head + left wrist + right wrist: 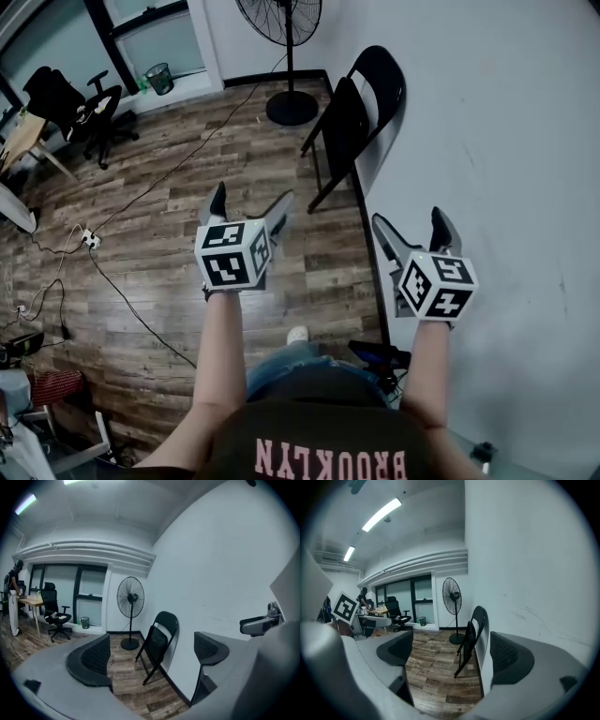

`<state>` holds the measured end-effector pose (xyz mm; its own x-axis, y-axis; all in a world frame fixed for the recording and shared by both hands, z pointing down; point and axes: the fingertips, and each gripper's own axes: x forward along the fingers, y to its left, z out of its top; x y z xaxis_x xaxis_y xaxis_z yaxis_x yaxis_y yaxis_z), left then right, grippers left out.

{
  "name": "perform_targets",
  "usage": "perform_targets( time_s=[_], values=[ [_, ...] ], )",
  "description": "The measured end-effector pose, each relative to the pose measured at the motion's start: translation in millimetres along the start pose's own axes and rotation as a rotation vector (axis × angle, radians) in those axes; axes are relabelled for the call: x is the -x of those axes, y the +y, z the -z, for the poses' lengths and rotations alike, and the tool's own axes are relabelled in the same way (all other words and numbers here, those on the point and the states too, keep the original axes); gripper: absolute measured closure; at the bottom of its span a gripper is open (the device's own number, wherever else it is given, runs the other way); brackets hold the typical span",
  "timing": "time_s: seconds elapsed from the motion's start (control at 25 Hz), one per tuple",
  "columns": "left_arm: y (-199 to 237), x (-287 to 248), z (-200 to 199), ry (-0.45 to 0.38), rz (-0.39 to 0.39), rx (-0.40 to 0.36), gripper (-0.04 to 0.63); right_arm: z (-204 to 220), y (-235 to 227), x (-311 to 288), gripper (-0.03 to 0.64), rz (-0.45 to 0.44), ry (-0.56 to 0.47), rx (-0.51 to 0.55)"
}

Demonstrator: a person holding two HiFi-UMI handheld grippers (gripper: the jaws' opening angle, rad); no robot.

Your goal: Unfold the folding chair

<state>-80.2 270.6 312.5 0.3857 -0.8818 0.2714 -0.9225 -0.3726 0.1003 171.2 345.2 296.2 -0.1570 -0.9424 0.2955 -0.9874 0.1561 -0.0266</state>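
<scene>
A black folding chair (352,117) leans folded against the white wall, its legs on the wood floor. It also shows in the left gripper view as the chair (157,641) and in the right gripper view as the chair (473,637), some way ahead of both grippers. My left gripper (246,208) is held open in the air, short of the chair, with nothing between its jaws. My right gripper (412,230) is open too, near the wall and empty.
A standing fan (286,52) is beside the chair, its cable running across the floor. An office chair (80,108), a desk (23,141), a waste bin (159,77) and a power strip (89,239) with cables lie to the left. The wall (497,141) is on the right.
</scene>
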Motion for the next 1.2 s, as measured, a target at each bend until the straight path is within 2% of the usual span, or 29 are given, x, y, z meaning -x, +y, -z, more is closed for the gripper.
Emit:
perform_targets(
  time_s=[0.32, 0.68, 1.2],
  values=[
    [33.1, -27.7, -6.5, -0.008, 0.021, -0.02, 0.04, -5.2, 5.8, -37.0, 0.112, 0.061, -0.016, -0.001],
    [54.0, -49.2, -9.5, 0.002, 0.026, 0.032, 0.041, -10.2, 4.8, -63.5, 0.114, 0.075, 0.029, 0.026],
    [70.1, -138.4, -19.8, 0.009, 0.006, 0.052, 0.041, -16.4, -38.6, -155.8, 0.117, 0.065, 0.034, 0.002]
  ],
)
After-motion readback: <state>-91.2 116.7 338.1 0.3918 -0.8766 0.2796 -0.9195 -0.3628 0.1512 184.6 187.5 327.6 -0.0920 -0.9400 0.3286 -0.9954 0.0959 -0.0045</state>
